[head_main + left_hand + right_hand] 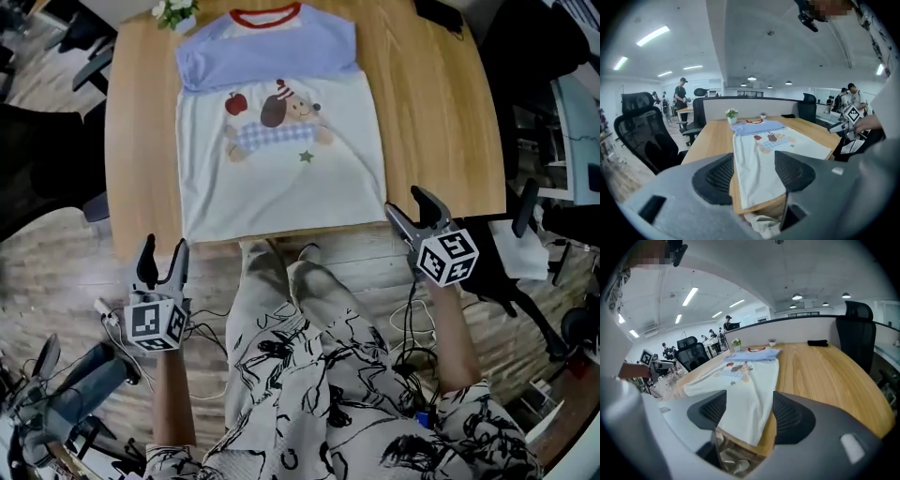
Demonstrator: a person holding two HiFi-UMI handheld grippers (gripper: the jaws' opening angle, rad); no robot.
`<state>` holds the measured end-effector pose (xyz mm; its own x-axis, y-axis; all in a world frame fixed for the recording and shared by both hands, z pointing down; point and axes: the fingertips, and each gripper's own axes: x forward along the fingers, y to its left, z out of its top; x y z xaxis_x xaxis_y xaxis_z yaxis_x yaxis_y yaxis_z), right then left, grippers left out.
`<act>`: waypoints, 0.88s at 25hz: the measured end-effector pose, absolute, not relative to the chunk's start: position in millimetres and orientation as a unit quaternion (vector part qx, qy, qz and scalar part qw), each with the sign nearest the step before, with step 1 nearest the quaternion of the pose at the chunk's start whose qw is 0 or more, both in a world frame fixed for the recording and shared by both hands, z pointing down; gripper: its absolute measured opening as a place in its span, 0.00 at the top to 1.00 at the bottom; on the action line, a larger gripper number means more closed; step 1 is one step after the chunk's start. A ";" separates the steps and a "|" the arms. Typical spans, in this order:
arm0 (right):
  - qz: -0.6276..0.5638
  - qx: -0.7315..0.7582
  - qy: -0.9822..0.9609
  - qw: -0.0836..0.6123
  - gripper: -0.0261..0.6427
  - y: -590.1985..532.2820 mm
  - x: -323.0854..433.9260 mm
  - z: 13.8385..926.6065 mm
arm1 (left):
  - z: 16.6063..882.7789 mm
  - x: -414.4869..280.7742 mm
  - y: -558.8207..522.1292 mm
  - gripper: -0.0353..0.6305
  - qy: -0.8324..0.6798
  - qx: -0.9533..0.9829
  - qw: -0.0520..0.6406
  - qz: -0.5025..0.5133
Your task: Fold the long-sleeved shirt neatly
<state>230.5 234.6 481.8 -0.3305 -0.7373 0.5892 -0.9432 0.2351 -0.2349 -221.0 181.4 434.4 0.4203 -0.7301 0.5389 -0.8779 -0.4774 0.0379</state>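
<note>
Position of the work: the long-sleeved shirt [281,131] lies flat and front up on the wooden tabletop [427,122]. Its red collar is at the far edge and its hem runs close to the near edge. The body is white, the shoulder band is blue, and the chest carries a cartoon dog print with an apple. Both sides run fairly straight from shoulder to hem.

Left hand-held gripper [164,246]: I hold it off the near-left corner of the tabletop, over the wood-pattern floor [66,253] and well apart from the shirt. In the left gripper view its jaws stand apart with nothing between the pads — the shirt and the table edge show only in the background through the gap.

Right hand-held gripper [406,202]: it sits at the near edge of the tabletop, close to the right corner of the hem. In the right gripper view its jaws stand wide apart. That hem corner shows through the gap, beyond the pads and not pinched by them. This one is empty too.

Other items noted: a small potted plant [175,13] at the far-left corner of the tabletop — and a flat black object [441,14] at the far right. Both are clear of the shirt. Cables [412,323] lie on the floor by my legs.
</note>
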 end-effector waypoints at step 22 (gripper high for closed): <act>0.331 0.629 -0.686 0.155 0.76 295.9 237.1 590.6 | 589.8 -243.9 208.3 0.64 -0.520 0.778 0.234 0.263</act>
<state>237.1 295.9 590.6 -0.1615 -0.7602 0.6293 -0.9658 -0.0094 -0.2592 -243.9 208.3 589.8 0.3203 -0.6869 0.6524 -0.9328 -0.3490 0.0905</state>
